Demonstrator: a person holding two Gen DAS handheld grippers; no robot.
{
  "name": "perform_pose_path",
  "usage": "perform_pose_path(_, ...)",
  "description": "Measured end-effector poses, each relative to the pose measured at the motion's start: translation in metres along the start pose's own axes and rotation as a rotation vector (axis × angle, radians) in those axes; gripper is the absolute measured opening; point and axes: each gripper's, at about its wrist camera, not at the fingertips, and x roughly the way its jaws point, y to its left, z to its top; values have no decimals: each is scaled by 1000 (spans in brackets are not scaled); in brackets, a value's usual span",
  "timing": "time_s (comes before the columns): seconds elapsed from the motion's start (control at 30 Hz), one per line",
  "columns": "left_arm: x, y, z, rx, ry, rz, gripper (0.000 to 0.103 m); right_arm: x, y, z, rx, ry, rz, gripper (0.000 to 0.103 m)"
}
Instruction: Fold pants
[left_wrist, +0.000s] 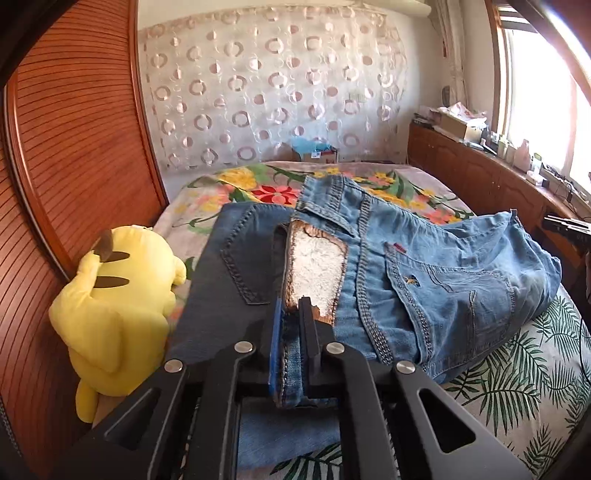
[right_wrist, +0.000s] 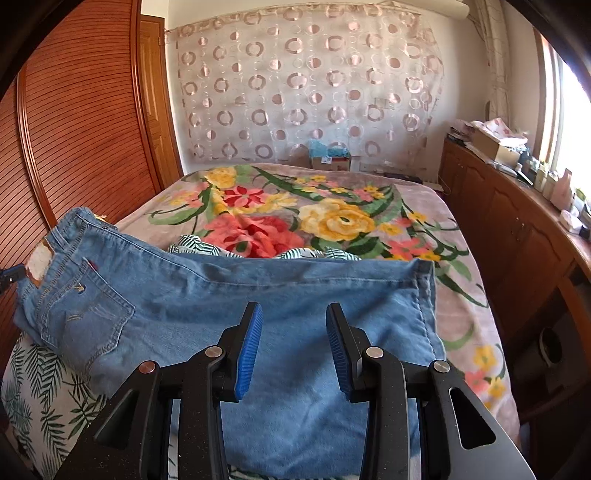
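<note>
Light blue jeans (left_wrist: 424, 266) lie on the bed, back pockets up. My left gripper (left_wrist: 291, 306) is shut on the jeans' waistband, right by the worn white waist patch (left_wrist: 317, 273), and lifts that edge. In the right wrist view the jeans (right_wrist: 258, 295) lie across the bed with the legs folded over, the hem edge (right_wrist: 424, 273) at the right. My right gripper (right_wrist: 294, 314) is open and empty just above the denim of the legs. The left gripper's tip (right_wrist: 9, 275) shows at the far left by the patch.
A yellow plush toy (left_wrist: 118, 299) lies on the bed's left side against the wooden louvred wardrobe (left_wrist: 74, 129). A floral blanket (right_wrist: 332, 218) and a leaf-print sheet (left_wrist: 517, 380) cover the bed. A wooden cabinet with clutter (right_wrist: 517, 206) runs along the right under the window.
</note>
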Motion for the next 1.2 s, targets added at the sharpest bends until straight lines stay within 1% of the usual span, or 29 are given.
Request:
perform_pose_path(0.1, -1, 7, -6, -18, 16, 10, 10, -11, -3, -7, 12, -1, -8, 37)
perform_pose_path(0.17, 2, 8, -12, -32, 33, 3, 10, -19, -4, -13, 19, 2, -13, 37)
perform_pose_path(0.33, 1, 1, -18, -36, 45, -15, 10, -34, -1, -22, 38, 11, -28, 37)
perform_pose_path(0.4, 0, 0, -15, -51, 47, -14, 13, -37, -3, -24, 49, 23, -34, 38)
perform_pose_path(0.43, -1, -1, -14, -58, 48, -17, 16, -38, -5, -26, 56, 30, -43, 38)
perform_pose_path(0.5, -2, -4, -13, -57, 44, -16, 30, -41, -7, -29, 66, 42, -67, 42)
perform_pose_path(0.53, -3, -6, -13, -51, 42, -13, 34, -42, -9, -31, 71, 48, -75, 42)
perform_pose_path(0.57, -2, -6, -13, -48, 42, -14, 44, -42, -11, -33, 74, 55, -85, 43)
perform_pose_path(0.6, -2, -6, -14, -44, 43, -20, 49, -43, -13, -34, 78, 62, -96, 43)
perform_pose_path(0.63, -2, -7, -14, -41, 45, -26, 50, -43, -15, -35, 83, 70, -106, 44)
perform_pose_path(0.67, -1, -9, -15, -34, 52, -27, 56, -43, -16, -36, 88, 78, -113, 45)
perform_pose_path(0.7, -1, -9, -16, -30, 53, -27, 66, -42, -18, -36, 93, 86, -121, 45)
perform_pose_path(0.77, 1, -10, -18, -27, 55, -31, 76, -40, -20, -34, 105, 102, -139, 47)
perform_pose_path(0.87, 6, -9, -22, -34, 69, -24, 76, -40, -23, -33, 123, 118, -159, 49)
perform_pose_path(1.07, 14, -6, -29, -36, 92, -4, 76, -32, -24, -26, 154, 148, -182, 50)
perform_pose_path(1.2, 22, -7, -35, -26, 122, 1, 76, -23, -31, -24, 193, 185, -171, 51)
